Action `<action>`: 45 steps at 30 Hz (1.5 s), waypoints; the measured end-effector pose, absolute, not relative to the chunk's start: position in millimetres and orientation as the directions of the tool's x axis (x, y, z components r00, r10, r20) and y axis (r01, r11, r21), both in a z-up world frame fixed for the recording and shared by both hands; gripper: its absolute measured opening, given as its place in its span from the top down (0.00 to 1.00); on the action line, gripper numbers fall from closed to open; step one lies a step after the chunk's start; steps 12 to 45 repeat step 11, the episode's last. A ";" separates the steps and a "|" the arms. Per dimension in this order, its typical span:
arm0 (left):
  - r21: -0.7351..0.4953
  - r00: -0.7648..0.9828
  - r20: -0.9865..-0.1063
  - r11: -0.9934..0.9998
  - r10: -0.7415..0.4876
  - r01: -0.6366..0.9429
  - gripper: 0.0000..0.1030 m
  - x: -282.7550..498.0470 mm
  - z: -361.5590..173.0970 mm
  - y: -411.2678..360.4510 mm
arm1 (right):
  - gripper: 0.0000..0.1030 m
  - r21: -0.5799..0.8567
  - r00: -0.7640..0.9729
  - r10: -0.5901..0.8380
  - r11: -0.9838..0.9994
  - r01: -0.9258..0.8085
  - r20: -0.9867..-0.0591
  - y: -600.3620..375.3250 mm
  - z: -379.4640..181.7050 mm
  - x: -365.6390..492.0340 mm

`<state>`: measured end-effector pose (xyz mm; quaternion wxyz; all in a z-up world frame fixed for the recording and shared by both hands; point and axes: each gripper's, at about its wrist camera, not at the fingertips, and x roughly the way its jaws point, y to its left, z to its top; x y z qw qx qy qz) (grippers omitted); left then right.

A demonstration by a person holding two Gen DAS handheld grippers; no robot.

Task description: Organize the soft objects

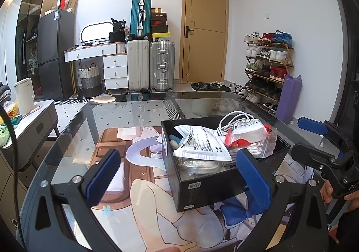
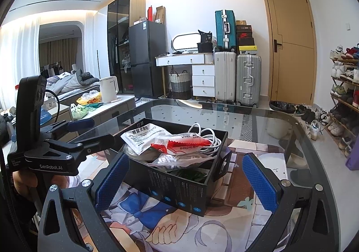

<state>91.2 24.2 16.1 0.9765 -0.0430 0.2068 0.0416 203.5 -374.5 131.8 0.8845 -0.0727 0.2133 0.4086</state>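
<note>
A black open box (image 1: pixel 215 186) (image 2: pixel 179 189) stands on the glass table over a printed mat. It holds several soft items: a white medicine pouch (image 1: pixel 202 144) (image 2: pixel 143 135), a red and white packet (image 1: pixel 244 133) (image 2: pixel 181 143), a coiled white cable (image 1: pixel 233 117) (image 2: pixel 208 137) and clear bags (image 2: pixel 179 160). My left gripper (image 1: pixel 179 180) is open and empty, its fingers either side of the box's near left corner. My right gripper (image 2: pixel 185 182) is open and empty, straddling the box's near side. Each gripper also shows in the other's view, the right one (image 1: pixel 318 139) and the left one (image 2: pixel 89 130).
The glass table (image 1: pixel 139 108) (image 2: pixel 258 117) has a rounded dark rim. A side cabinet with a white kettle (image 1: pixel 23 94) (image 2: pixel 108 89) stands to the left. Suitcases (image 1: pixel 150 63), a door and a shoe rack (image 1: pixel 267 67) are beyond the table, with a bin (image 1: pixel 204 99) near its far edge.
</note>
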 end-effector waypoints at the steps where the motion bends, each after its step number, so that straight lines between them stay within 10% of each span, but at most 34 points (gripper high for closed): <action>1: -0.067 0.911 -0.408 0.993 0.065 -0.100 0.00 91.0 16.0 24.0 | 0.01 0.045 0.575 0.691 0.656 -0.753 -0.438 -374.5 131.8 203.8; 45: -0.067 0.912 -0.405 0.993 0.061 -0.097 0.00 90.0 16.9 23.2 | 0.01 0.045 0.574 0.693 0.654 -0.755 -0.437 -374.3 131.5 204.0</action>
